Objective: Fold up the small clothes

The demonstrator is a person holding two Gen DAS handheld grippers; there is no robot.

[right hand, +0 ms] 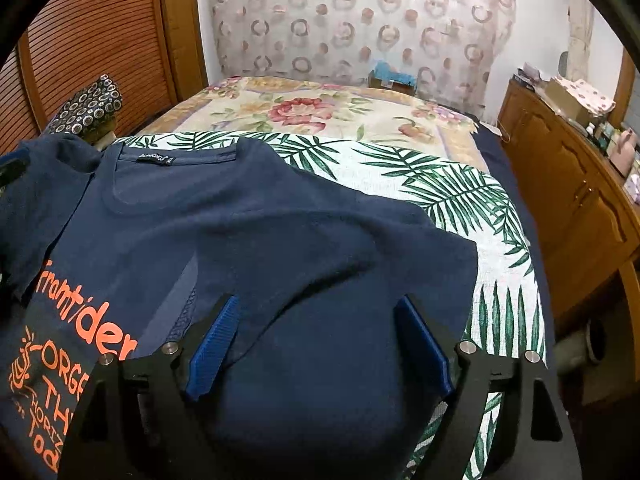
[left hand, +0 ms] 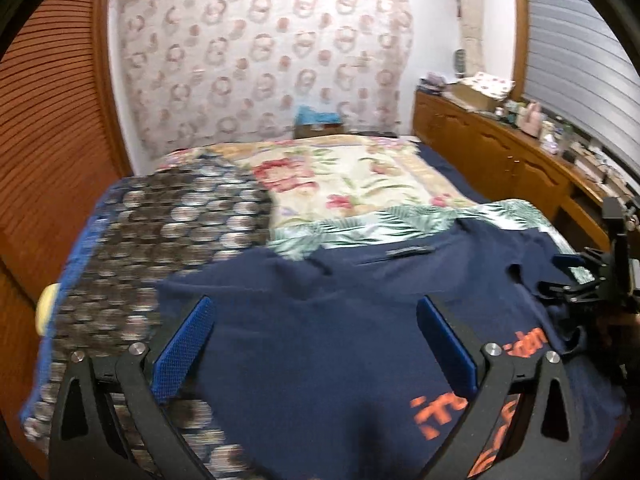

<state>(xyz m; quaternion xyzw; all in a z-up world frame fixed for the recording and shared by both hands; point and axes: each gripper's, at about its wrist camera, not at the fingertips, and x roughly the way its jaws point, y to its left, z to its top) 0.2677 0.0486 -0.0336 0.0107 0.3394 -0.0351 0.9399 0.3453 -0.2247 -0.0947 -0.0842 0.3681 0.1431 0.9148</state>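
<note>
A navy T-shirt (left hand: pixel 320 340) with orange lettering lies spread on the bed, collar pointing away. It also shows in the right wrist view (right hand: pixel 280 232), its right sleeve lying over the palm-leaf cloth. My left gripper (left hand: pixel 316 312) is open, its blue pads straddling the shirt's left part just above the cloth. My right gripper (right hand: pixel 320 308) is open over the right sleeve area, holding nothing. The right gripper's black frame also shows in the left wrist view (left hand: pixel 600 280) at the shirt's right edge.
A palm-leaf cloth (right hand: pixel 460 184) and a floral bedspread (right hand: pixel 304 108) cover the bed. A dark circle-patterned cloth (left hand: pixel 168 220) lies at the left. A wooden dresser (right hand: pixel 580 200) with clutter stands on the right, a slatted wooden door (left hand: pixel 48 140) on the left.
</note>
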